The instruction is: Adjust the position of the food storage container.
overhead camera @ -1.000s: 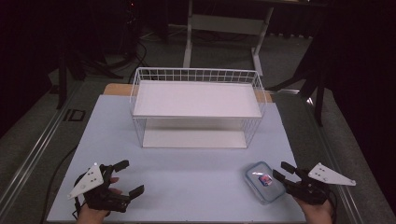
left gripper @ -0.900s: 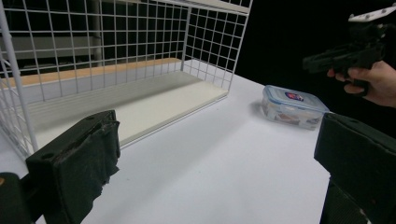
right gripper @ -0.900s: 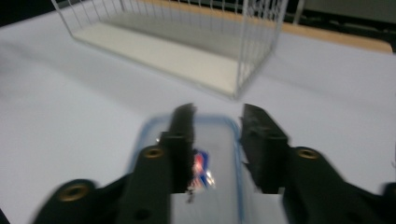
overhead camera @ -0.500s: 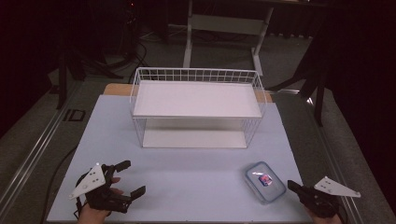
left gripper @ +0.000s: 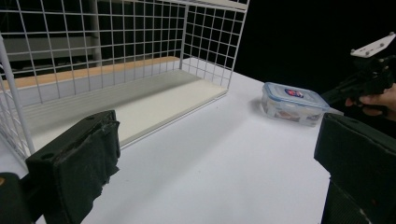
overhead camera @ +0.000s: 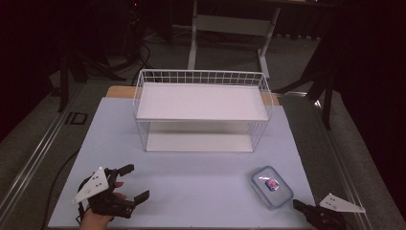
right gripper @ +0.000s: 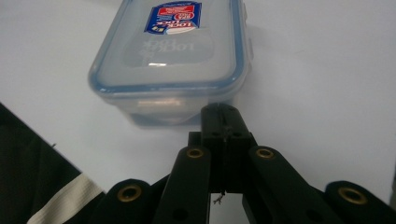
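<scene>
Near the front left corner of the bench [overhead camera: 191, 191] we hold our left gripper [overhead camera: 128, 182]. Its two fingers [left gripper: 79, 163] stand wide apart, with nothing between them. A grey three-cornered plate sits on top of it, and our hand is under it at the front edge.

In the left gripper view, the fingers point across the white bench top toward the wire rack [left gripper: 140, 56] and the box [left gripper: 292, 102] far off.

In the middle of the bench, toward the back edge, stands the white wire rack [overhead camera: 201, 110]. It has two flat white shelves, one up high and one down low. Wire walls go around the top shelf. Both shelves are bare.

Toward the front right corner of the bench lies a small clear box [overhead camera: 272, 187] with a blue rim on its lid. It has a red and blue sticker on top. It sits flat on the bench, well apart from the rack, and its lid is on.

At the front right corner we hold our right gripper [overhead camera: 299, 206]. It is just beside the box, on the side near the front edge. In the right gripper view, its fingers [right gripper: 222, 126] are pressed together, and they hold nothing. The tips are right at the near wall of the box [right gripper: 173, 51], so close that we cannot tell if they touch it.
</scene>
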Demonstrator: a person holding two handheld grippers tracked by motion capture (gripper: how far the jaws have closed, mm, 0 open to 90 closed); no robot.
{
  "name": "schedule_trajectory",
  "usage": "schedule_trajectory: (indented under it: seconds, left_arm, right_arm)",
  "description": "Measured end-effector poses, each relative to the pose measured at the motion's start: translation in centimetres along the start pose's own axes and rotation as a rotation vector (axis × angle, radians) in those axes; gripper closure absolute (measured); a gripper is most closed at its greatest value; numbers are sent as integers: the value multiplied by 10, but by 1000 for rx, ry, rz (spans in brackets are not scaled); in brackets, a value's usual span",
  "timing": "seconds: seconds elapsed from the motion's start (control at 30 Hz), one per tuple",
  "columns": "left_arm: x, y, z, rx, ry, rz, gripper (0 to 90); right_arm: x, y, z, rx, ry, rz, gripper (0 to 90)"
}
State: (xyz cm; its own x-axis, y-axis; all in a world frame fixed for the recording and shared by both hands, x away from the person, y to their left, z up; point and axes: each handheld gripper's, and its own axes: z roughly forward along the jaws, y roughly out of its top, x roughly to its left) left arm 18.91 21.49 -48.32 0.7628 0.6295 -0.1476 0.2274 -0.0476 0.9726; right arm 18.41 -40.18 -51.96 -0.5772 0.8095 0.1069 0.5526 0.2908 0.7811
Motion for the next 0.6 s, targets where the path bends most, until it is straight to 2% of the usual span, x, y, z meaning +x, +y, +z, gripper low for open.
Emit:
schedule_trajectory:
  seconds: [0.23,0.33,0.6]
  left_arm:
    - [1,0,0,1,0,-2,11]
    - [0,0,0,2,-1,-1,11]
    - [1,0,0,4,0,-2,11]
  right_arm:
    - [-8,14,15,8,-19,-14,900]
    - [-11,18,20,8,-14,-10,900]
    - [-15,42,47,8,-13,-58,900]
